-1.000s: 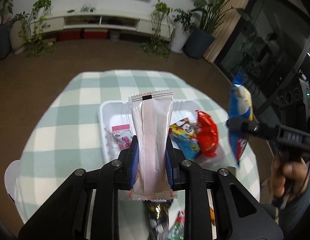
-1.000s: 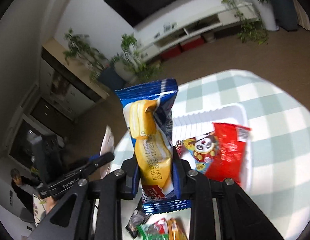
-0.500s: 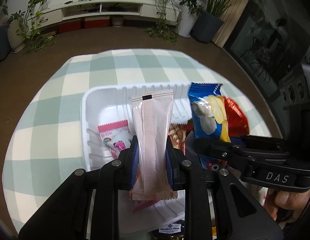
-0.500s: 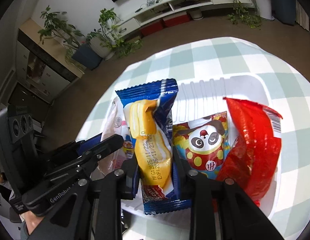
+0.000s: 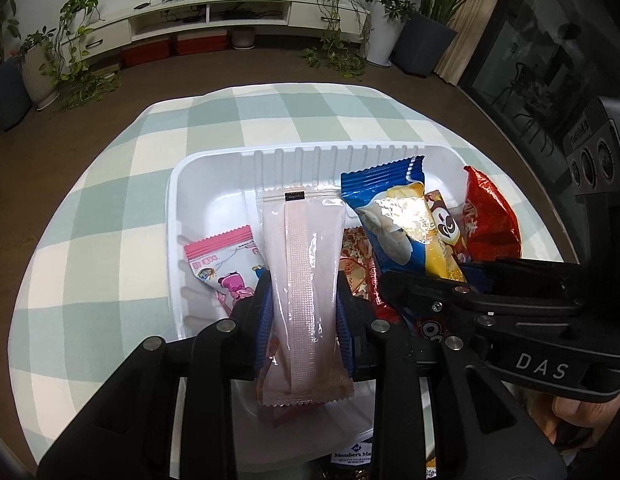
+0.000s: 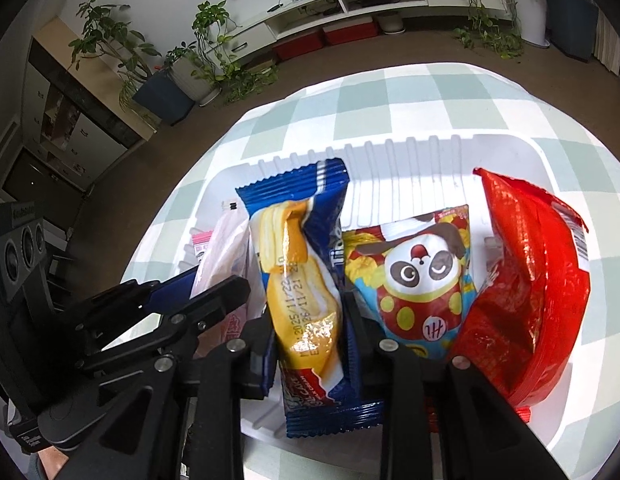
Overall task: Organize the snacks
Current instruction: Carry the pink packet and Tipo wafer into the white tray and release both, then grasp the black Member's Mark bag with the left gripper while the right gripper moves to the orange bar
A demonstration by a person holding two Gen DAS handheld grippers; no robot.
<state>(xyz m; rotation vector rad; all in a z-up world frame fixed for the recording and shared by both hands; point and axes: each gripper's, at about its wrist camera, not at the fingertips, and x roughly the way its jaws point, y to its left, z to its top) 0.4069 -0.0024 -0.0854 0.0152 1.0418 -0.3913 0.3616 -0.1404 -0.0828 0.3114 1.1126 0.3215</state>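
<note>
My left gripper [image 5: 303, 304] has its jaws clamped on a pale pink packet [image 5: 303, 280], which stands upright between them with its crimped bottom edge hanging below the grip and its top edge reaching up over the white tray [image 5: 213, 184]. My right gripper [image 6: 310, 344] has its jaws closed on a blue and yellow cake wrapper [image 6: 305, 280], also upright, just beside the pink packet and over the same tray. The two grippers sit close together, the right one crossing in low at the side of the left camera's view. The tray rests on a counter [image 5: 109, 208] covered in a green and white checked cloth. In the tray, a small pink-edged cartoon sachet [image 5: 221, 260] lies flat to the left of my pink packet. To the right of the cake wrapper a panda-print bag [image 6: 418, 280] leans against the ribbed back wall, and a red bag [image 6: 526, 292] stands at the right end, touching the panda bag. At the near edge, below the tray, a dark label [image 5: 352, 458] peeks out; I cannot tell what it belongs to.
</note>
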